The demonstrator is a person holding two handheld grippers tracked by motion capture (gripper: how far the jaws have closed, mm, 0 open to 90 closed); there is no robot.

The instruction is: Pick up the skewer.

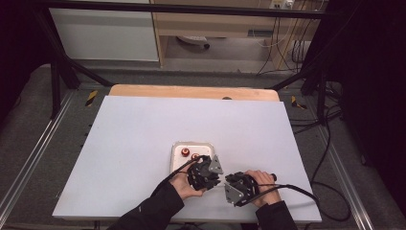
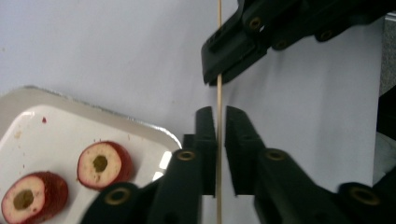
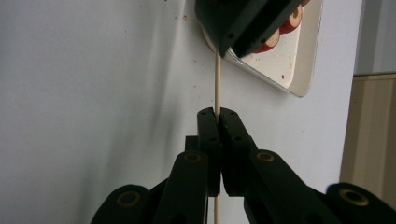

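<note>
White bench (image 1: 143,143) top, dark frame rails around it, cables trailing on the floor at right. Person works at the near edge with both tongs close together.

Step in hand, my read: handover/regrip of a thin wooden skewer (image 2: 218,56) between the two tongs, ahead of spearing fruit.

- Right tongs (image 3: 218,112): jaws pressed together on the skewer, stick runs straight up out of the tips.
- Left tongs (image 2: 217,111): jaws straddle the skewer with a small visible gap on one side; not fully clamped as far as I can tell, so call them apart.
- In the high view the left tongs (image 1: 207,168) sit just beside the right tongs (image 1: 230,184), skewer too thin to make out there.
- Skewer is off the bench, held in the air between the two tools, just beside the tray.

Next move likely needs: one firm grip low on the stick, free pointed end aimed at a fruit piece, axis lined up with the hole.

Around: white tray (image 2: 28,116) holding two red cored fruit slices (image 2: 103,164), (image 2: 33,198), pale flesh, hollow centres, lying flat and near each other. Crumbs on the tray.

In the way: tray rim sits between tongs and fruit; the slices are loose and may slide when pushed.
</note>
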